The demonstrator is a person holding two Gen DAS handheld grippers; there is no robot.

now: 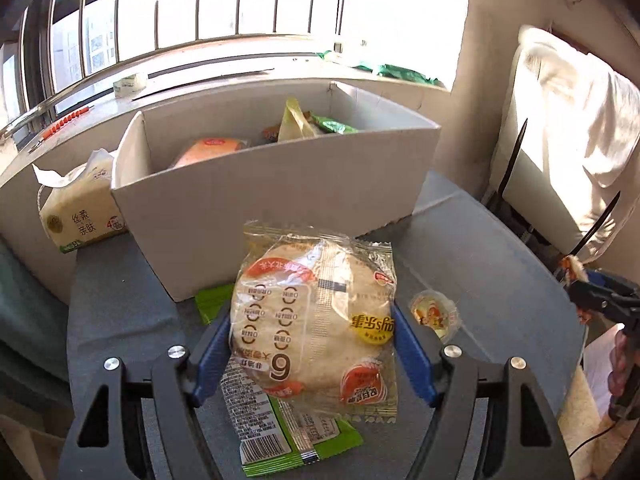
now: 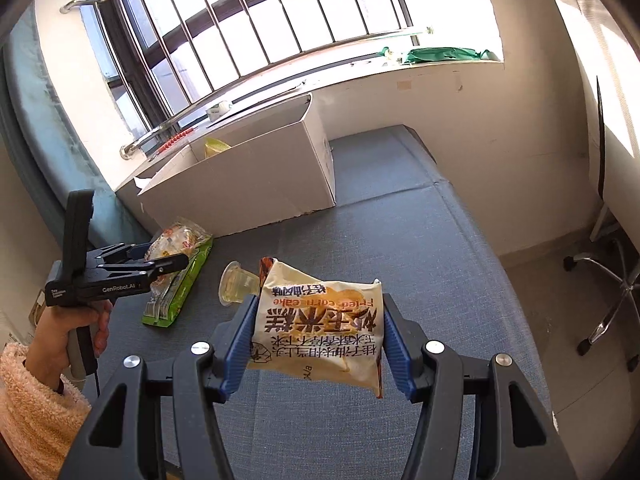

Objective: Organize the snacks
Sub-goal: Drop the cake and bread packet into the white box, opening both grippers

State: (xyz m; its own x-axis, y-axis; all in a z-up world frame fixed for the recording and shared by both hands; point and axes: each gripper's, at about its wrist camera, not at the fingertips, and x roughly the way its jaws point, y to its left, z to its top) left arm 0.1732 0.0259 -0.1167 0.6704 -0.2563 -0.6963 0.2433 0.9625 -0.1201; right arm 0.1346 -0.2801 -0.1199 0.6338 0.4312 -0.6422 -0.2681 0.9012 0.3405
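My left gripper (image 1: 312,344) is shut on a round bread in a clear wrapper (image 1: 312,320), held just above a green snack packet (image 1: 296,436) on the grey cushion. The white cardboard box (image 1: 280,184) stands right behind it, with several snacks inside. My right gripper (image 2: 318,336) is shut on a cream bag of fried corn cake (image 2: 320,328), lifted over the cushion. A small jelly cup (image 2: 236,284) lies on its side just beyond it; it also shows in the left wrist view (image 1: 434,316). The left gripper (image 2: 160,264) shows at the left with the bread (image 2: 180,240).
A tissue pack (image 1: 80,212) sits left of the box. A tape roll (image 1: 130,84) lies on the window sill. A white chair (image 1: 568,136) stands to the right. An office chair base (image 2: 608,292) stands on the floor at right. The grey cushion (image 2: 400,216) stretches to the wall.
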